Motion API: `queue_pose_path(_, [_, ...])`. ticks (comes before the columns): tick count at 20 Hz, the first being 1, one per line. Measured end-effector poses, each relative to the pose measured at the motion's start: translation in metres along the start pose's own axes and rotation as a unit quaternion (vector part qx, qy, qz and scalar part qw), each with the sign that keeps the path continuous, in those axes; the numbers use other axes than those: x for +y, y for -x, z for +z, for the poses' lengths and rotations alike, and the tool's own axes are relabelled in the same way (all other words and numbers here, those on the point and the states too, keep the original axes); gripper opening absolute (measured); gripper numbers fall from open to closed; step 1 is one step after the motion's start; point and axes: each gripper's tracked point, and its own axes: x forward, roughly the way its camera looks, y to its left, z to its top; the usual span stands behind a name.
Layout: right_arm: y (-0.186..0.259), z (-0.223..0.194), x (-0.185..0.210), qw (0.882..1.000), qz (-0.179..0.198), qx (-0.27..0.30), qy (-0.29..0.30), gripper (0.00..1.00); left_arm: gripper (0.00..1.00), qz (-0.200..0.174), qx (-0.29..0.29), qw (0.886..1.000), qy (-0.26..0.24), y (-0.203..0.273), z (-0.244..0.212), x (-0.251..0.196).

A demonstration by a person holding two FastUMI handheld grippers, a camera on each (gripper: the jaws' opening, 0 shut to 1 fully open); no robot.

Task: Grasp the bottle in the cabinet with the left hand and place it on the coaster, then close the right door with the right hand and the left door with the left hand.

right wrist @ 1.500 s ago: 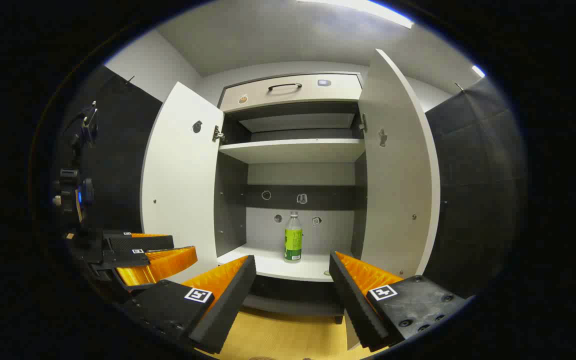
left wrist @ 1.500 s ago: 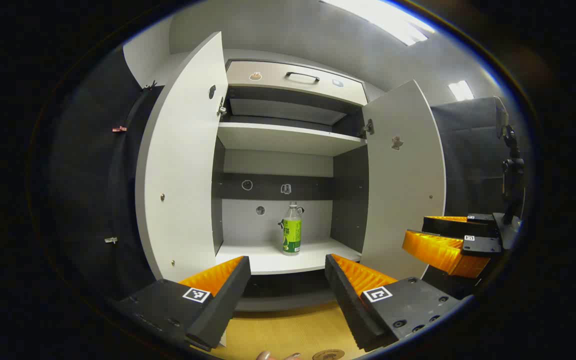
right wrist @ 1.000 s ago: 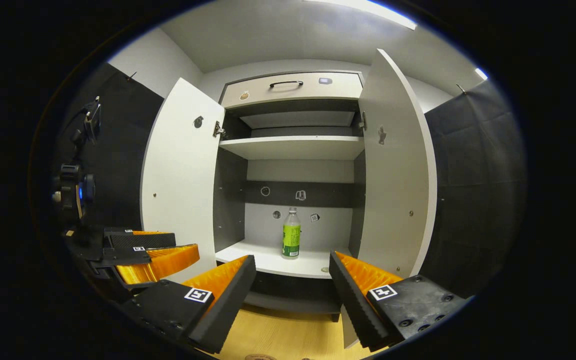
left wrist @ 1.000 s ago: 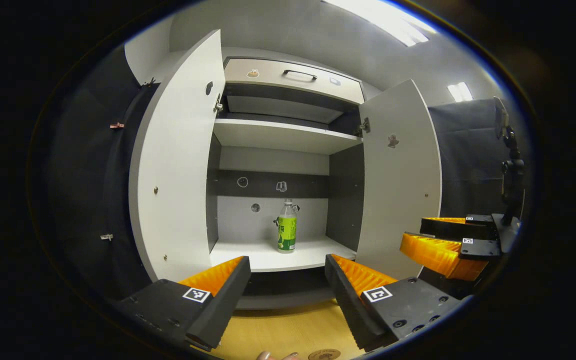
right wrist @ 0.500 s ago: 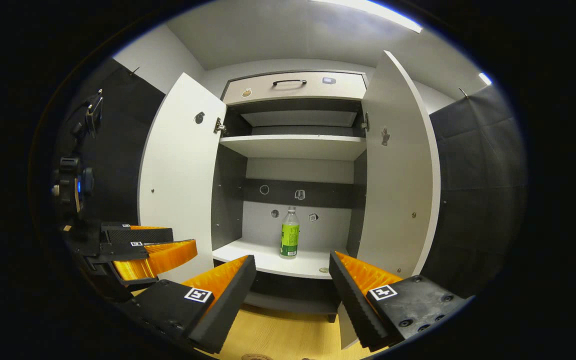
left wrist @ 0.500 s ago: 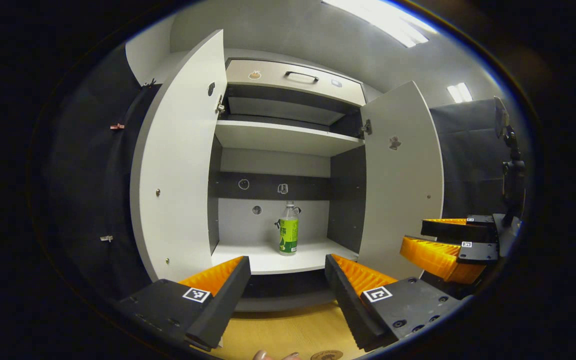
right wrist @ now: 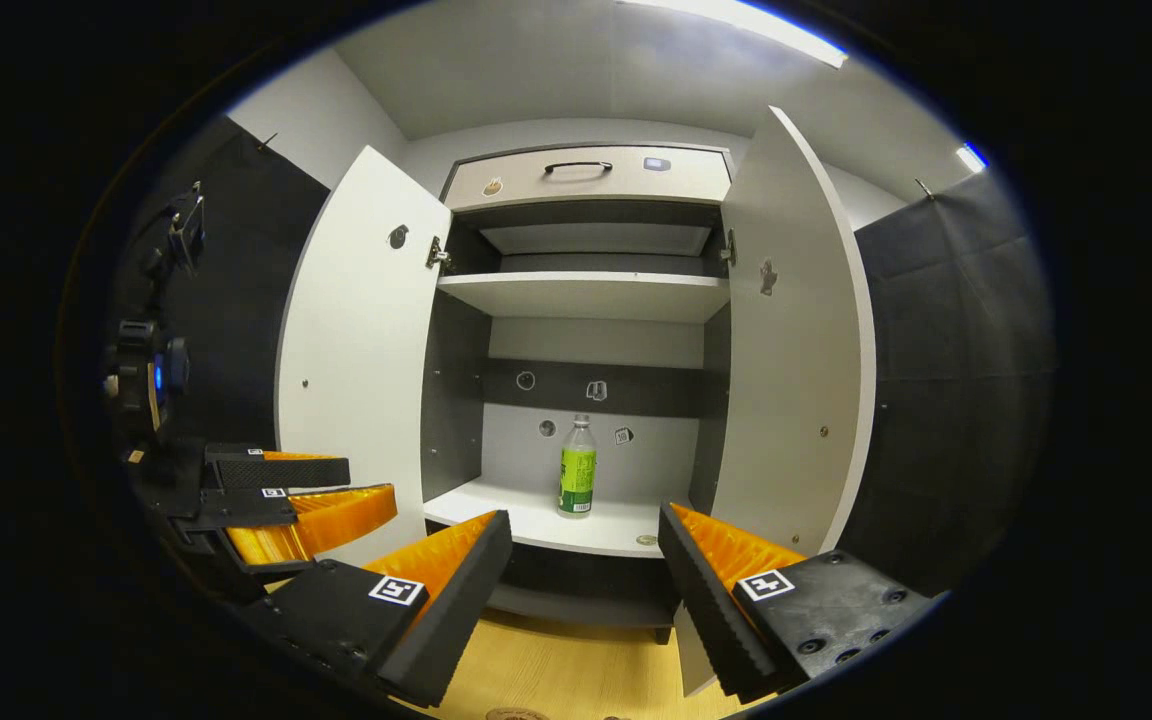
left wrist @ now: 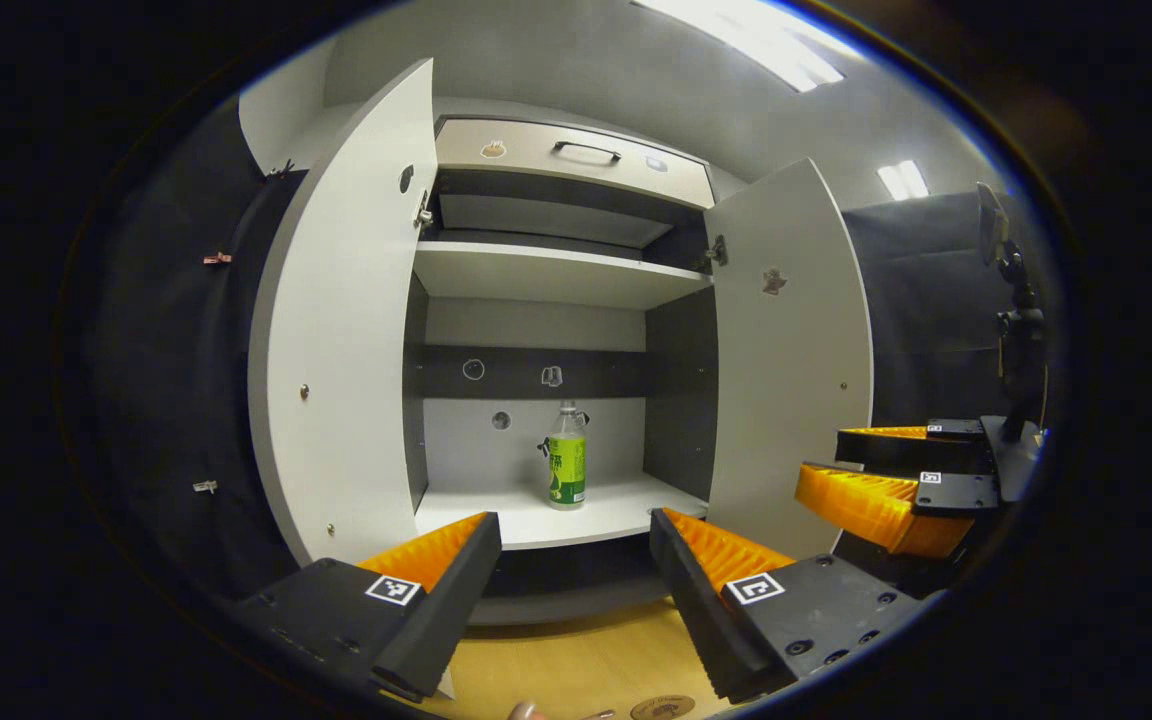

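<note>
the bottle (left wrist: 566, 456) stands upright on the cabinet's lower shelf (left wrist: 576, 515), straight ahead of the left claw (left wrist: 576, 560) and well apart from it, in line with the gap between its spread fingers. the right claw (right wrist: 586, 565) is spread too, level alongside; neither looks nearer.

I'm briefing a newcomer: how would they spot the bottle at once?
Look into the cabinet with both doors open. On its lower shelf stands the bottle, upright and alone: clear, with a green label, nothing else like it there.
</note>
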Motion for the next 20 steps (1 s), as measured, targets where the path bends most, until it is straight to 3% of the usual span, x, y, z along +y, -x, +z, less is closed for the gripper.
queue_pose_path(12, [0.007,-0.001,-0.008,0.999,-0.045,-0.002,0.006,0.98,0.95,-0.026,0.005,1.000,-0.012,-0.009,-0.002,0.006])
queue_pose_path(17, [-0.001,0.000,-0.026,0.998,-0.060,-0.008,0.001,0.98,0.95,-0.033,0.009,0.999,-0.012,-0.035,-0.006,0.003])
queue_pose_path(20, [-0.018,0.000,-0.033,0.999,-0.052,-0.014,-0.007,0.98,0.95,-0.026,0.013,1.000,-0.010,-0.062,-0.008,0.002])
